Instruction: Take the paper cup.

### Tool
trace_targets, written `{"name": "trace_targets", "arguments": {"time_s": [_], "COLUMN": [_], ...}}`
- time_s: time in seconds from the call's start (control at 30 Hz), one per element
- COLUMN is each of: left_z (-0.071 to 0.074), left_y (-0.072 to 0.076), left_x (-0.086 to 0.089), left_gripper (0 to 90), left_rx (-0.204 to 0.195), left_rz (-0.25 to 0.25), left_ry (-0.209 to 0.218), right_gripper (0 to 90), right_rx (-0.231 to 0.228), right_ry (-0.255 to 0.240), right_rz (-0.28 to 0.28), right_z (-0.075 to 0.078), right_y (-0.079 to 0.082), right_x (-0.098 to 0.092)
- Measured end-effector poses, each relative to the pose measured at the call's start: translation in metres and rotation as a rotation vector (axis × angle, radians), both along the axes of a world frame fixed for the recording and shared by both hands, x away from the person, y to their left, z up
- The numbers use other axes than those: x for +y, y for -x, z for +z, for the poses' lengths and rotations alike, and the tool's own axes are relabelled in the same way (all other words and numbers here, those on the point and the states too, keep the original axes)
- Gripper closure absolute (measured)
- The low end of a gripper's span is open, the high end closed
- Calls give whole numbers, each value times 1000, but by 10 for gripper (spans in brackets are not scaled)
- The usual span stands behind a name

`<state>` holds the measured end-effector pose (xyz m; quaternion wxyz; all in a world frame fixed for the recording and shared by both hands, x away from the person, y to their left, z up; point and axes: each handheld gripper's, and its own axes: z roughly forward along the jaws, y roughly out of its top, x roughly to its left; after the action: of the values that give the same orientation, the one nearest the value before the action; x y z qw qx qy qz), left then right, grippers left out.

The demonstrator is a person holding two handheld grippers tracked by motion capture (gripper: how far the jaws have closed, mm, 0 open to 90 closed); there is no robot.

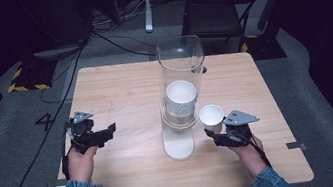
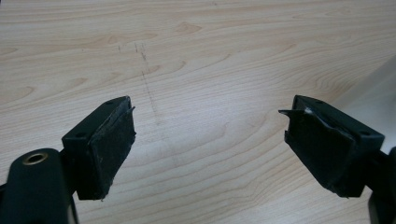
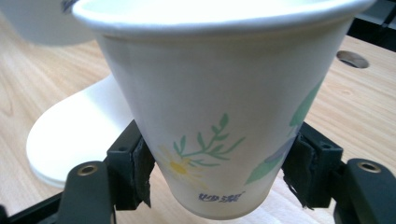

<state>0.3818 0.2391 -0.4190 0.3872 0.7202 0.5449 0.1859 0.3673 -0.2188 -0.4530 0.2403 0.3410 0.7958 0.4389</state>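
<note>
A white paper cup (image 1: 211,115) (image 3: 219,107) printed with a flower and green leaves hangs upright just above the table, to the right of the dispenser. My right gripper (image 1: 217,132) (image 3: 219,175) is shut on its lower part, a pad pressed against each side. A tall clear tube dispenser (image 1: 178,71) on a white base (image 1: 179,144) (image 3: 74,135) stands mid-table with a stack of white cups (image 1: 181,100) inside it. My left gripper (image 1: 108,129) (image 2: 210,144) hovers over bare wood at the table's left side, open with nothing between its pads.
The light wooden table (image 1: 118,91) has a small round hole (image 3: 351,59) near its far side. Beyond the table stand a black chair (image 1: 215,12) and floor cables (image 1: 115,38). A yellow-black taped corner (image 1: 25,80) lies far left.
</note>
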Motion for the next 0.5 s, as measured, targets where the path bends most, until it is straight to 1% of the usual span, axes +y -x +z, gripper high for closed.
{"name": "trace_targets", "arguments": {"time_s": [0.13, 0.2, 0.27, 0.33, 0.37, 0.43, 0.47, 0.5], "left_z": [0, 0, 0, 0, 0, 0, 0, 0], "left_y": [1, 2, 4, 5, 5, 7, 8, 8], "left_x": [1, 1, 1, 1, 2, 3, 4, 4], "left_gripper": [159, 159, 159, 159, 159, 158, 158, 158], "left_rx": [0, 1, 2, 0, 0, 1, 0, -3], "left_rz": [2, 1, 0, 3, 0, 5, 6, 9], "left_ry": [-3, -7, -11, -11, -16, -16, -16, -19], "right_gripper": [330, 330, 330, 330, 330, 330, 330, 330], "right_rx": [-2, -8, -8, -7, -7, -3, 1, 1], "right_ry": [-15, -34, -39, -65, -65, -85, -99, -99], "right_rz": [-19, -38, -45, -73, -73, -91, -110, -110], "right_z": [4, 8, 9, 14, 14, 16, 18, 18], "right_y": [-4, -8, -8, -13, -13, -16, -20, -20], "right_x": [-7, -14, -16, -26, -26, -33, -39, -39]}}
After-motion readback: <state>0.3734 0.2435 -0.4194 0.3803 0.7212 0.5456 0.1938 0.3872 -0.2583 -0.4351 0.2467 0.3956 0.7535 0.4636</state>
